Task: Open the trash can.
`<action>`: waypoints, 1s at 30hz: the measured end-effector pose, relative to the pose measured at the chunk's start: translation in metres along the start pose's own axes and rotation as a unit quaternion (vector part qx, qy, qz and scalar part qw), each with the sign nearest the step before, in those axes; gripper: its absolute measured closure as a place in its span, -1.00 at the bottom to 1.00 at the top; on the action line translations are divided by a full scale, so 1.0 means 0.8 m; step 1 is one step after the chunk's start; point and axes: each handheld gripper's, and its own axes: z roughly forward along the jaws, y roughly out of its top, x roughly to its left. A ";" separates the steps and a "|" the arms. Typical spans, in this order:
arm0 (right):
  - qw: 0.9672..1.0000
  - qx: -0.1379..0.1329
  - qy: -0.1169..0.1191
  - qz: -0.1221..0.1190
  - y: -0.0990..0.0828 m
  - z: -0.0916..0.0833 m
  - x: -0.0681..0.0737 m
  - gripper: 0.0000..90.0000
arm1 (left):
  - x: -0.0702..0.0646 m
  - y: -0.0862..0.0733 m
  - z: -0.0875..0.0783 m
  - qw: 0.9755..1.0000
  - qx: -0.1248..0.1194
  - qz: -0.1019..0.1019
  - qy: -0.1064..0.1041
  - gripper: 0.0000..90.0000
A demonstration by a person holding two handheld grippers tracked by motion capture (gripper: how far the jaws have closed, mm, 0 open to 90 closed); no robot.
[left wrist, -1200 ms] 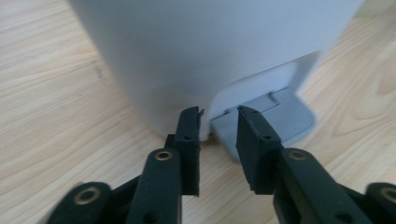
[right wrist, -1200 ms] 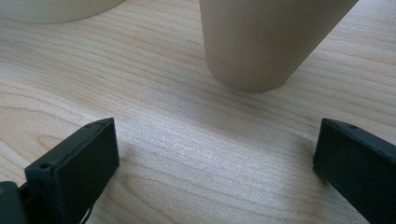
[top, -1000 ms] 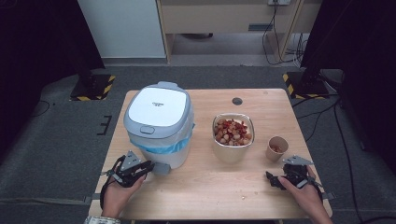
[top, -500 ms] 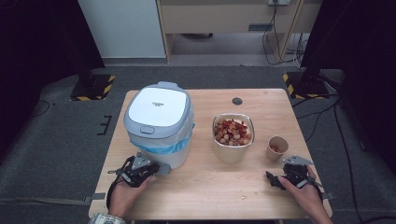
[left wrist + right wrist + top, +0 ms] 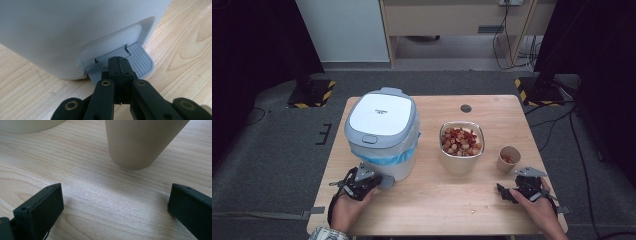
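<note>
**High view: left jaws closed at the bin's pedal, right jaws wide by the cup**

High view showed a pale wooden table (image 5: 437,210) on grey carpet, with dark curtains at both sides, black stands with yellow-black striped feet, a white panel and a wooden cabinet at the back. At the table's left stood the white and light-grey plastic pedal bin (image 5: 382,132) with a blue liner showing under its lid. The left gripper (image 5: 379,181) lay at the bin's near base. In the left gripper view its jaws had just been closing and stood together, nothing between them, their tips over the grey ribbed foot pedal (image 5: 140,61) that stuck out from the bin's foot; whether they pressed it could not be told. Right of the bin sat a cream square bowl of red and pale food pieces (image 5: 461,145), then a small brown paper cup (image 5: 508,158). The right gripper (image 5: 504,191) rested near the table's right front, jaws spread wide and empty, the cup (image 5: 140,142) just ahead of them.
</note>
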 end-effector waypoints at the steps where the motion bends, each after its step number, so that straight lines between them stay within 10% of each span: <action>1: 1.000 0.000 0.000 0.000 0.000 0.000 0.000 -0.99 | 0.000 0.000 0.000 1.000 0.001 -0.001 0.000 1.00; 30: 1.000 -0.012 -0.008 -0.005 0.002 -0.002 -0.004 -0.87 | -0.001 -0.002 0.013 0.999 0.031 0.010 -0.001 1.00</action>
